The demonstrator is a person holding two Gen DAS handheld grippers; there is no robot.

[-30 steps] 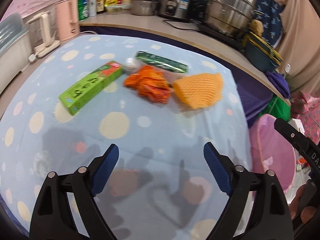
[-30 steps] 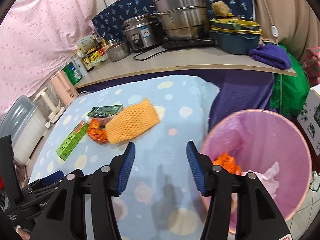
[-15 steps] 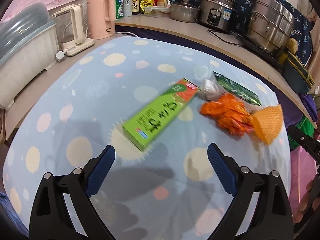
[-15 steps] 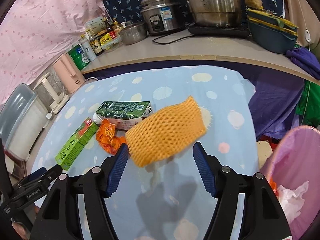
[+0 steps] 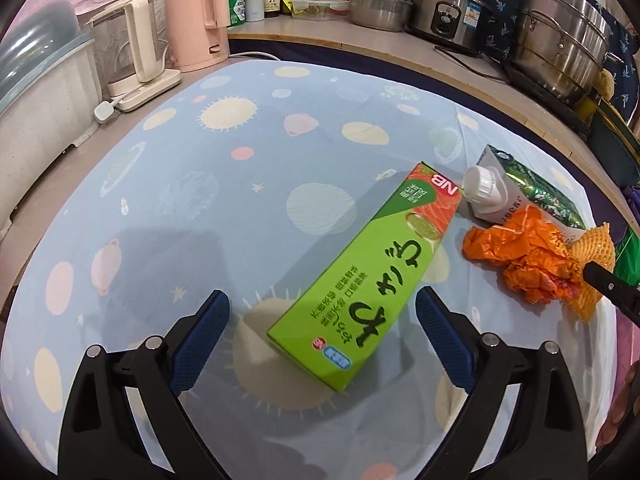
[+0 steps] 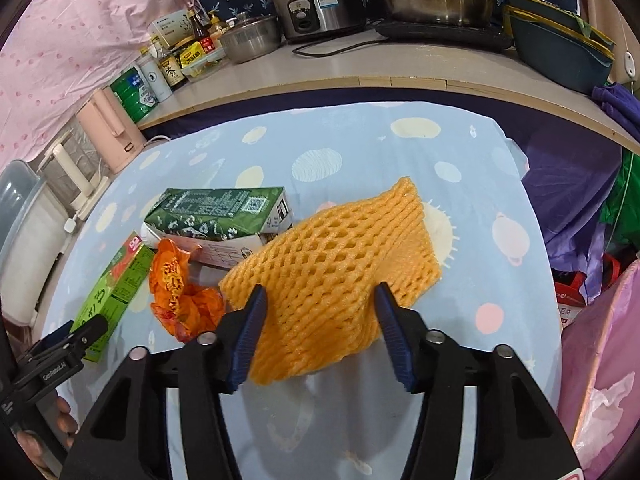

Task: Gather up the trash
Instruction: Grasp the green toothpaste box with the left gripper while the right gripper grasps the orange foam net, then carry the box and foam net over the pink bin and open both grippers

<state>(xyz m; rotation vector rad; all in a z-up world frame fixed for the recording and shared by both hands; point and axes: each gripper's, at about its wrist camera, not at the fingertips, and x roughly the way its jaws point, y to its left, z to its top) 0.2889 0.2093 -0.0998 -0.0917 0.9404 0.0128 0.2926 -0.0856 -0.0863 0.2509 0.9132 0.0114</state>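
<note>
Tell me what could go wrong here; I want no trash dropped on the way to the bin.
The right hand-held gripper has just been closing around the soft orange foam net; it may crush and slip free. The left hand-held gripper straddles the long green box near one end; lifted there, it might tilt and fall.
</note>
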